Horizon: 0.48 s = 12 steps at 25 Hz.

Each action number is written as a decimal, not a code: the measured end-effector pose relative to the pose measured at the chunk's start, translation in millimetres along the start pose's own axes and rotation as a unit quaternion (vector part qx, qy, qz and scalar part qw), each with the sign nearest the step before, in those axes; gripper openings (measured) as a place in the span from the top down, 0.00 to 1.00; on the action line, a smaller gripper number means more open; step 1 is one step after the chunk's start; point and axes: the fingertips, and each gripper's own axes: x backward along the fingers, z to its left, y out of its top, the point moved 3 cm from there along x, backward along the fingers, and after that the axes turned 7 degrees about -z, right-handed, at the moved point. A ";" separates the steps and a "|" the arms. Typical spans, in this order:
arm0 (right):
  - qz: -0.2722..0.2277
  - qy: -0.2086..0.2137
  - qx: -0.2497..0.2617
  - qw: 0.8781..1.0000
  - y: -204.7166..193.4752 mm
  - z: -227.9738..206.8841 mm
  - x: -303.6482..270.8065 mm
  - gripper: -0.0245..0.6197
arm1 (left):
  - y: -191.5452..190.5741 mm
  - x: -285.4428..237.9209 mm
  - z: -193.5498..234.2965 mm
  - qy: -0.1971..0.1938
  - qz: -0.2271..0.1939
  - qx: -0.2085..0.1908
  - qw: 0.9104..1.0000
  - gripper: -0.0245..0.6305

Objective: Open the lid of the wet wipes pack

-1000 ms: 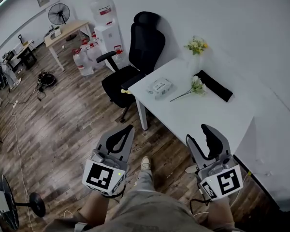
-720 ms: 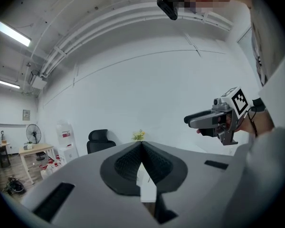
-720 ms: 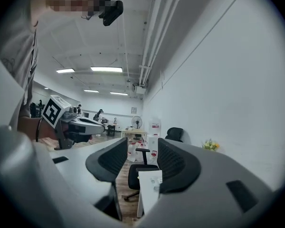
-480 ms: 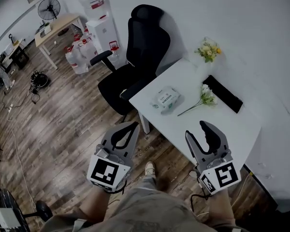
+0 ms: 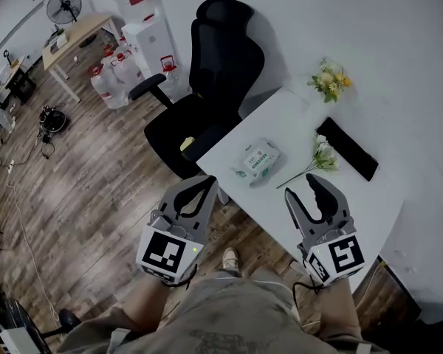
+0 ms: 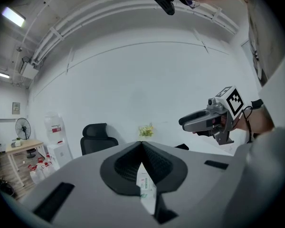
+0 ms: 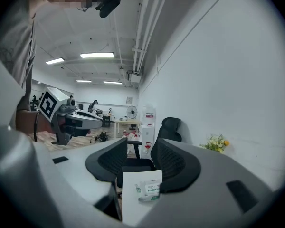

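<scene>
The wet wipes pack (image 5: 258, 161), white with green print, lies flat near the front left corner of the white table (image 5: 295, 124), its lid down. My left gripper (image 5: 203, 179) hovers over the floor just short of that corner, shut and holding nothing. In the left gripper view its jaws (image 6: 141, 144) meet at the tips, and the pack (image 6: 146, 186) shows below them, far off. My right gripper (image 5: 303, 188) hangs above the table's front edge, open and holding nothing. Between its spread jaws (image 7: 139, 148) the right gripper view shows the pack (image 7: 149, 190) ahead.
A black office chair (image 5: 207, 72) stands at the table's left end. On the table are a yellow bouquet (image 5: 328, 80), a loose white flower stem (image 5: 317, 157) and a flat black object (image 5: 347, 147). A water dispenser (image 5: 144, 21) and water bottles (image 5: 107, 76) stand behind.
The person has stepped closer to the table. Both grippers now sit nearer its front edge and the pack. Neither gripper's jaws have changed.
</scene>
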 end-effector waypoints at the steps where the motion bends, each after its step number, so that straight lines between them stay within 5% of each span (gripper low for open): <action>1: 0.003 0.004 0.001 1.000 -2.0 -3.9 -4.2 0.63 | -1.5 -4.3 1.6 0.001 0.003 0.003 1.000 0.94; 9: 0.027 0.038 -0.003 0.999 -28.5 -39.9 -36.1 0.62 | -19.1 -39.7 6.4 0.015 0.035 0.011 0.999 0.94; 12: 0.052 0.034 -0.059 0.996 -42.7 -58.8 -48.8 0.62 | -22.6 -51.6 8.7 0.023 0.042 0.014 0.999 0.94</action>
